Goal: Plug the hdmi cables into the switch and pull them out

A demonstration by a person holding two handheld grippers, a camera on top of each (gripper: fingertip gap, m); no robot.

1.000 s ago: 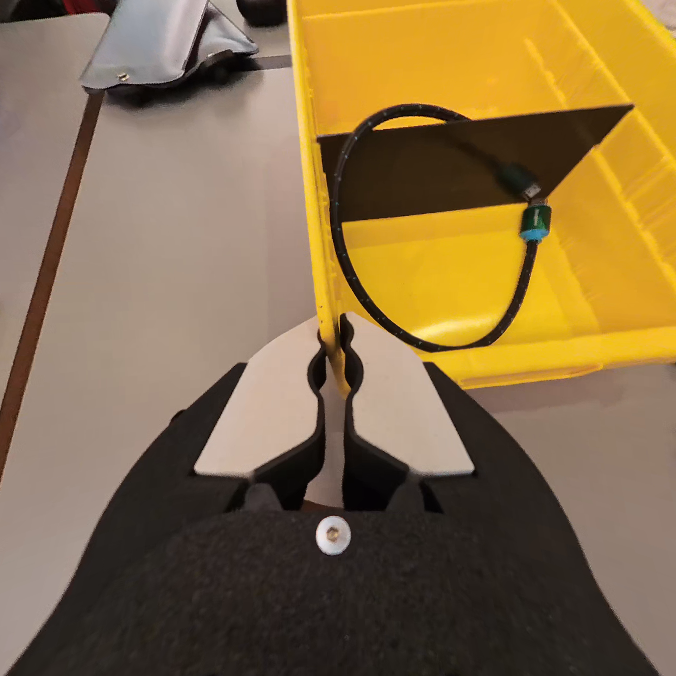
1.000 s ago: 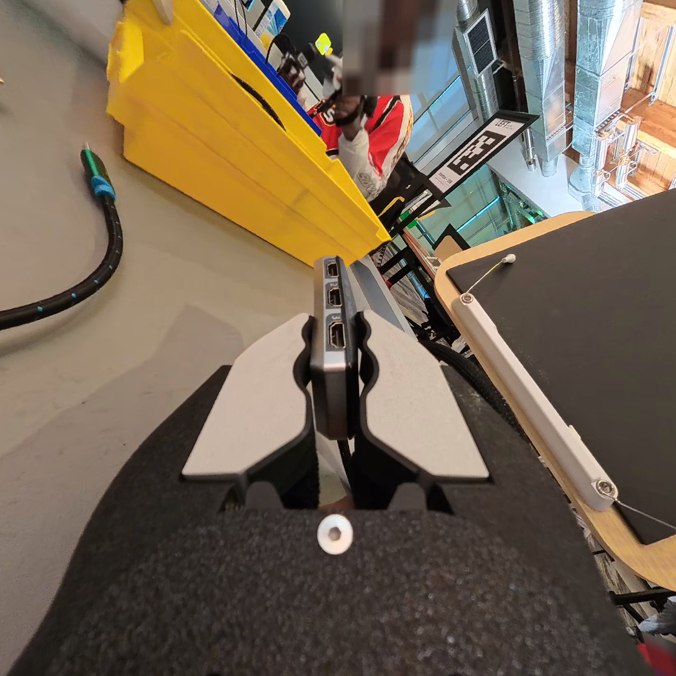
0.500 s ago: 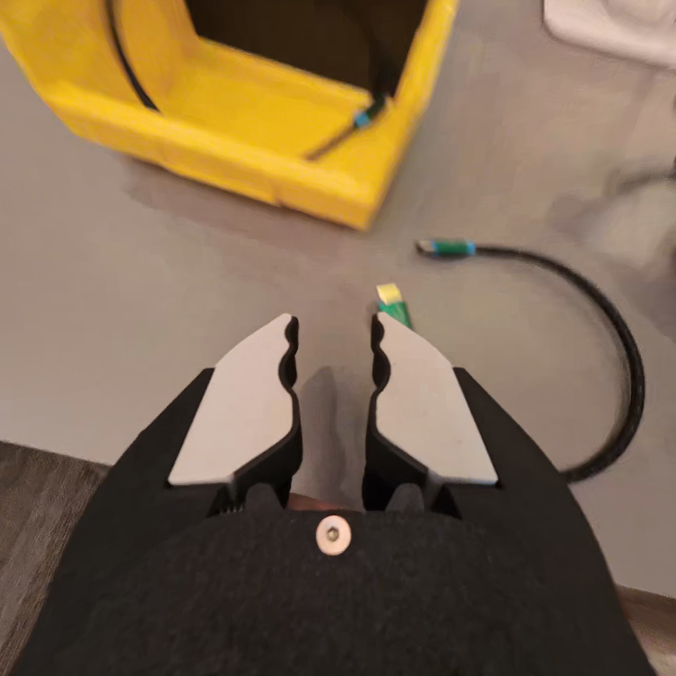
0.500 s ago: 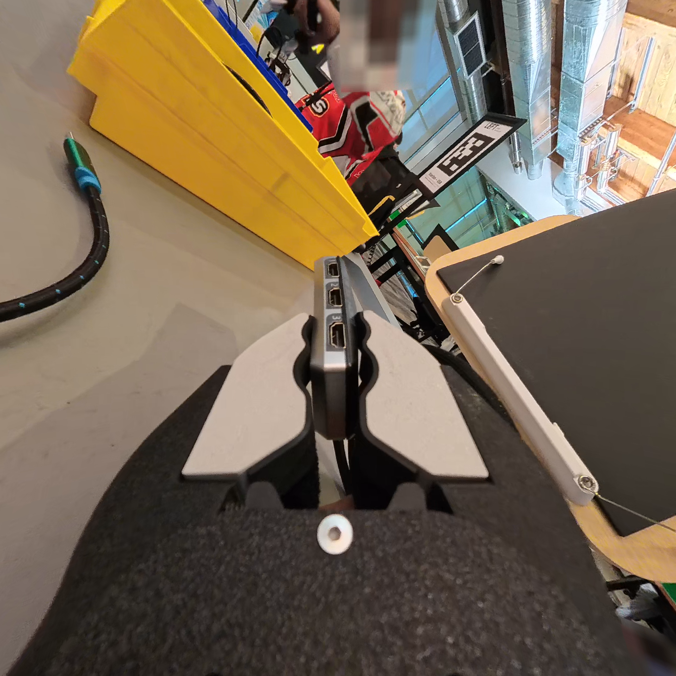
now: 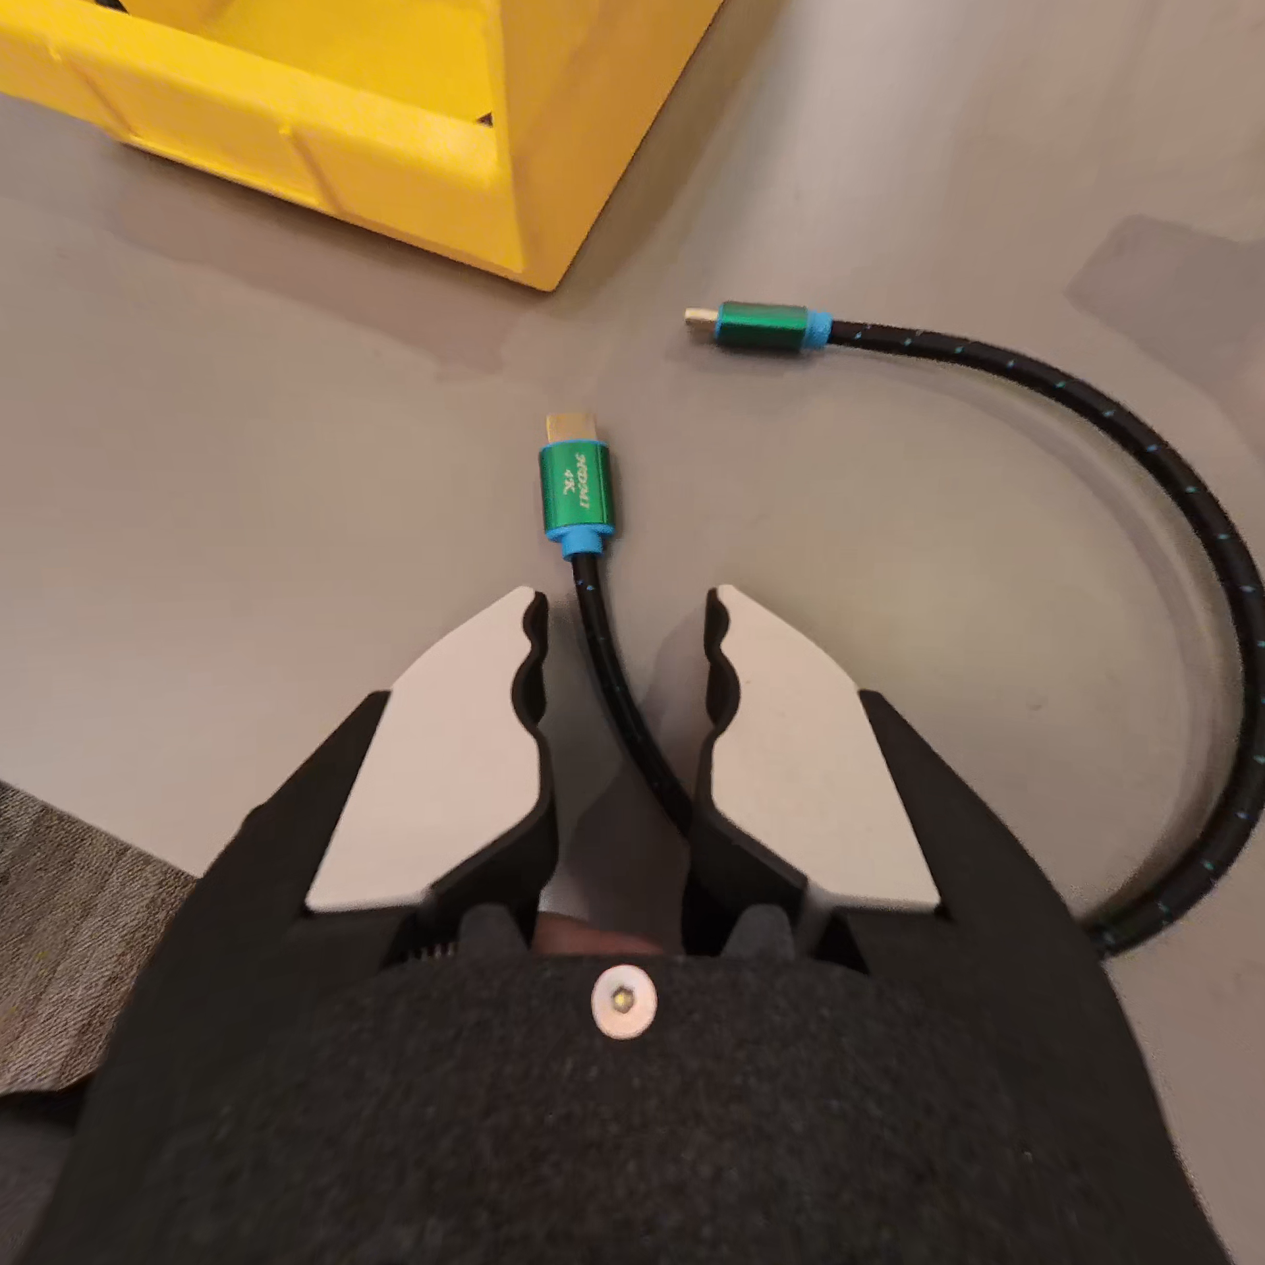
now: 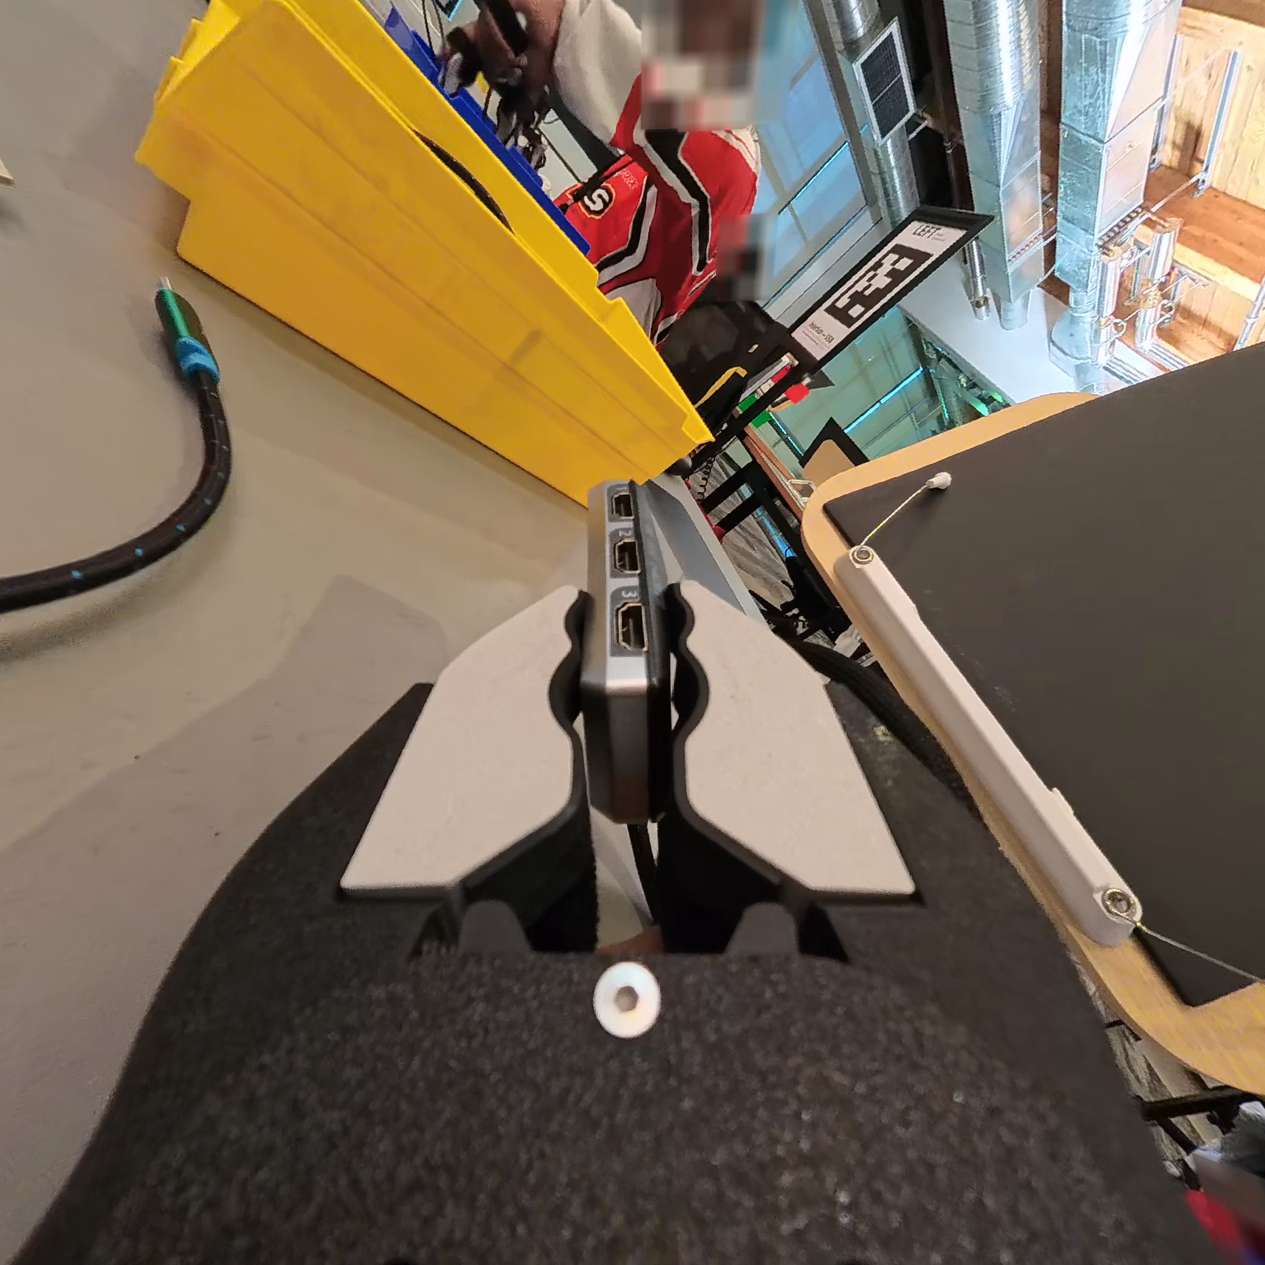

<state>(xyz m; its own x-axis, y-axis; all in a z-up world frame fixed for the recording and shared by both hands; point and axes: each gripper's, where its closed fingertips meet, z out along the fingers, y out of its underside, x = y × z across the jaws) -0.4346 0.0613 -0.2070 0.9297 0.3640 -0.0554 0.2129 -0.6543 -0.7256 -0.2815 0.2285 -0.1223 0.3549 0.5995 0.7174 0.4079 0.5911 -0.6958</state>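
Left wrist view: left gripper point(image 5: 626, 606) spread over cable point(image 5: 609, 674), plug point(image 5: 576, 496) unplugged beside yellow bin point(image 5: 411, 137). Right gripper point(image 6: 626, 606) pinched switch point(image 6: 623, 657); ports empty, plugging not begun.

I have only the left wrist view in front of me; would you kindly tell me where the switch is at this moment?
Observer: The right tool is shut on the switch, which sits edge-on to that camera.
Operator: Thank you. Is anything plugged into its ports?
Observer: The three ports facing the camera are all empty; a dark cable leaves the switch's near end, between the fingers.
Operator: And what lies beyond the yellow bin?
Observer: A blue bin sits behind the yellow bin, and a person in a red and white top is beyond both.
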